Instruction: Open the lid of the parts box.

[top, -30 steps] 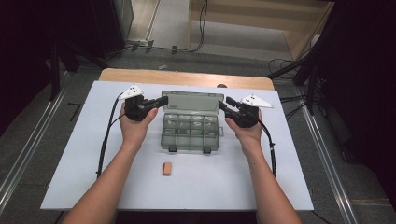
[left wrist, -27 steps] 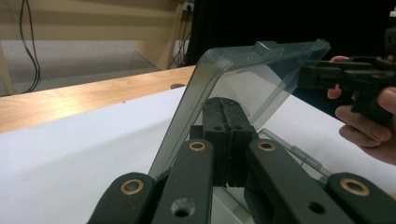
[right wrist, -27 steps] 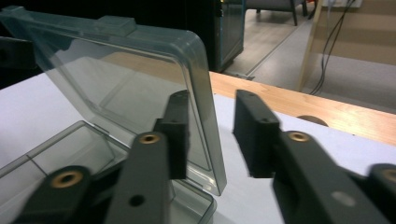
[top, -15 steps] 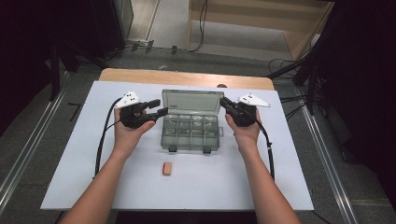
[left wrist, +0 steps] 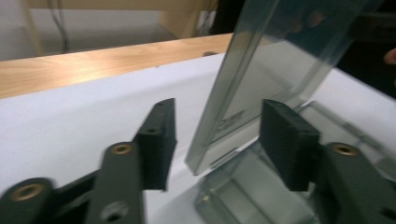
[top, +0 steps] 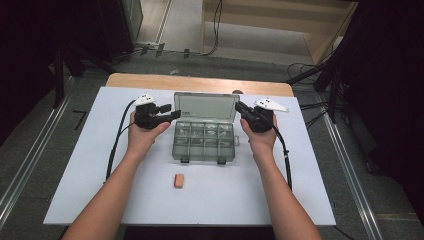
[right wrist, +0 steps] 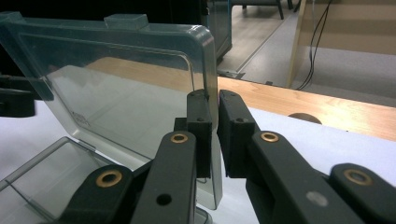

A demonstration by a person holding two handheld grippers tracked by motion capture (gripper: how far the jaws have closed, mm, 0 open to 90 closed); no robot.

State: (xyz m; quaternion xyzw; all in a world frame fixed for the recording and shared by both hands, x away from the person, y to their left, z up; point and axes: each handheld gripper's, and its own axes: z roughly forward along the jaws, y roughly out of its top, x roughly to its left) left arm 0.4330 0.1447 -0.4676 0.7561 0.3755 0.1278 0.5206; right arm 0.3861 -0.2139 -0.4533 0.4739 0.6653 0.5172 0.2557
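Clear plastic compartment box [top: 204,140] sits mid-table on the white table top [top: 90,170], lid [top: 205,106] standing open and tilted back toward the far edge. Base compartments face up; contents too small to tell.

Right gripper [top: 241,107]: jaws clamped on the lid's right edge. The right gripper view shows both pads [right wrist: 200,122] pressed against the thin lid wall [right wrist: 116,88], one on each side, near the upper corner. Right hand [top: 261,136] sits just right of the box, forearm coming in straight from the bottom edge, gripper pointing inward and slightly away from the person.

Left gripper [top: 175,114]: jaws parted, straddling the lid's left edge without touching. In the left gripper view the lid edge [left wrist: 243,93] stands between the two pads [left wrist: 287,135] with visible gaps on both sides. Jaws have just been closing in, lid between them, no contact yet. Left hand [top: 142,134] is just left of the box, wrist cocked so the gripper points level toward the lid; forearm angles in from bottom left.

Cables trail back from both grippers along the forearms.

Small orange block [top: 178,181] lies on the table nearer the person, apart from the box, untouched.
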